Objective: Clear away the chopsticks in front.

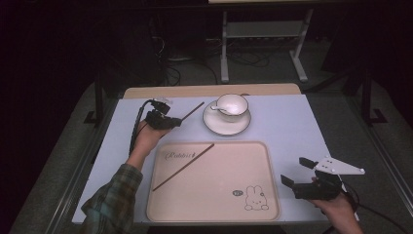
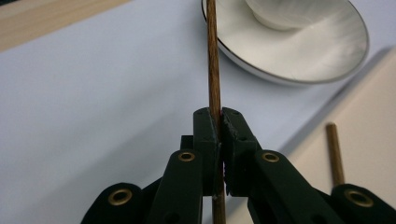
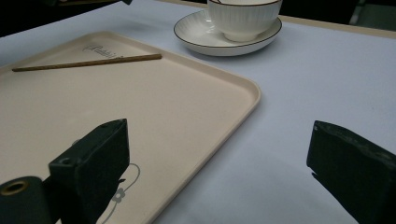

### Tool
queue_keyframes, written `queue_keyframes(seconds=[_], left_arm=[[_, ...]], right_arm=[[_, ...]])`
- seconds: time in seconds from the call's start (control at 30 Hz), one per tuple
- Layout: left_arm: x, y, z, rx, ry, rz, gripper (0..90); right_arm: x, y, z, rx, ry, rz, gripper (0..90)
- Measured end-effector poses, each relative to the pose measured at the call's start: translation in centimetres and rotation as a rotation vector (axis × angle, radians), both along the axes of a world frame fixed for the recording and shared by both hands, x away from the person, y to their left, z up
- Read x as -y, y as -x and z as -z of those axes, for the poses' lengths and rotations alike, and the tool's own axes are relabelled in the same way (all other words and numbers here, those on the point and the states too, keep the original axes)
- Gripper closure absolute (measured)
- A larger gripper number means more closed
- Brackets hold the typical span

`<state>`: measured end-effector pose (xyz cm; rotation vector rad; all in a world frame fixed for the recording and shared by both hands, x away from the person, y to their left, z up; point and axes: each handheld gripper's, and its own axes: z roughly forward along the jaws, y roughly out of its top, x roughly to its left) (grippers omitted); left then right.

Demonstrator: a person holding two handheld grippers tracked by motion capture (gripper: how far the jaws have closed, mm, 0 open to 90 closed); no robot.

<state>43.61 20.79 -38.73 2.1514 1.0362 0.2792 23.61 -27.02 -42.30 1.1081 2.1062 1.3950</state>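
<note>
My left gripper point(image 1: 176, 121) is shut on a brown wooden chopstick point(image 1: 193, 111), held above the pale blue table left of the saucer; in the left gripper view the chopstick point(image 2: 214, 65) runs up from between the closed jaws point(image 2: 220, 126). A second chopstick point(image 1: 183, 166) lies diagonally in the cream tray point(image 1: 214, 214), also seen as a chopstick point(image 3: 88, 62) in the right gripper view. My right gripper point(image 1: 295, 171) hovers open at the tray's right edge, nothing between its fingers point(image 3: 93, 163).
A white cup point(image 1: 232, 105) with a spoon stands on a white saucer point(image 1: 227, 126) behind the tray. The tray point(image 3: 196, 107) carries a rabbit drawing near its front right corner. A wooden strip edges the table's far side.
</note>
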Motion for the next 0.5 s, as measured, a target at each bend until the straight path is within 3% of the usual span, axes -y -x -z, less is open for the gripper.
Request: queue_keyframes(seconds=[0.2, 0.5], left_arm=[[-0.5, 3.5, 0.2, -0.012, 0.026, 0.015, 84.7], [0.2, 8.5, 0.6, -0.013, 0.028, 0.053, 84.6]], right_arm=[[-0.1, 0.0, 0.0, 0.001, 0.001, 0.0, 5.1], [-0.2, 0.0, -0.1, 0.005, 0.001, -0.001, 5.1]])
